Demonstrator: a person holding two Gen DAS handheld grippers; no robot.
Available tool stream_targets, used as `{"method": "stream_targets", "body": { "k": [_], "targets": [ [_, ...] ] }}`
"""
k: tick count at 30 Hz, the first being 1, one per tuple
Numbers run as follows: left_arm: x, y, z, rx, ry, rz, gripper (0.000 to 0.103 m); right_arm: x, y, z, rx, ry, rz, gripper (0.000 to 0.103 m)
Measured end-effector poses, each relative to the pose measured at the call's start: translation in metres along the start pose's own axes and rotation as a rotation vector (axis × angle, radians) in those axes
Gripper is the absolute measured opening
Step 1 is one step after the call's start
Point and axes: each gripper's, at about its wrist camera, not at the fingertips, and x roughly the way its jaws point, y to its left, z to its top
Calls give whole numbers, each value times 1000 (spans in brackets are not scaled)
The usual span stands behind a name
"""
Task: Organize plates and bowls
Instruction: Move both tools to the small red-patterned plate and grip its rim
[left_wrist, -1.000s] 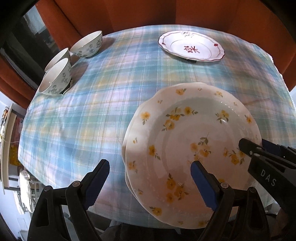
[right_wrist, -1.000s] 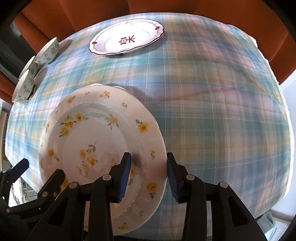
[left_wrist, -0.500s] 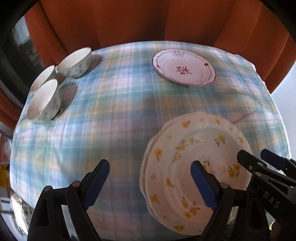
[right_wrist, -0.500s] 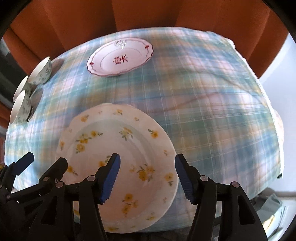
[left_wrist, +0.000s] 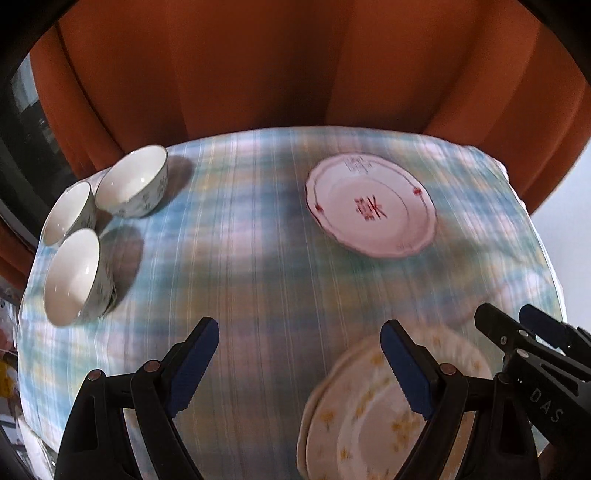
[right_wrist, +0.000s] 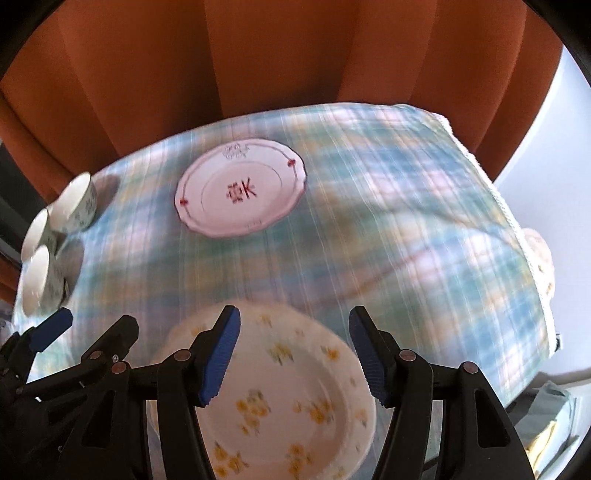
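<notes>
Round table under blue-green plaid cloth (left_wrist: 258, 258). Stacked cream plates with yellow flowers (right_wrist: 288, 398), near edge, lying free below the released right gripper (right_wrist: 293, 354). White red-motif plate (right_wrist: 240, 192), far centre, ahead of right gripper, which is nearer. Three white floral bowls (left_wrist: 129, 188), far left, diagonally ahead of the empty, wide-open left gripper (left_wrist: 299, 365).

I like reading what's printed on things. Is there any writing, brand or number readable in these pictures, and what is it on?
"DAS": white letters on the black body of the right gripper, seen from the left wrist camera.
Red mark in the middle of the red-trimmed plate: too blurred to tell whether it is writing.
Nothing else readable.
</notes>
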Motion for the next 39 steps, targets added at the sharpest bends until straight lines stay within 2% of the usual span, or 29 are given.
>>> {"method": "stream_targets", "body": {
  "k": [8, 17, 25, 29, 32, 34, 39],
  "targets": [
    [32, -6, 53, -25, -27, 76, 91, 42, -4, 54, 1, -2, 110, 65],
    [88, -16, 94, -66, 3, 66, 89, 99, -16, 105, 13, 2, 126, 65],
    [133, -20, 106, -97, 30, 84, 82, 141, -17, 126, -17, -7, 162, 64],
    [142, -27, 108, -90, 18, 84, 82, 160, -14, 132, -29, 6, 148, 53],
    [153, -30, 108, -85, 42, 70, 72, 170, -13, 135, -47, 4, 130, 48],
    [157, -31, 107, -84, 55, 56, 70, 174, -12, 136, -56, 9, 124, 46],
    [159, -36, 104, -75, 62, 22, 58, 175, -10, 136, -77, 20, 110, 46]
  ]
}}
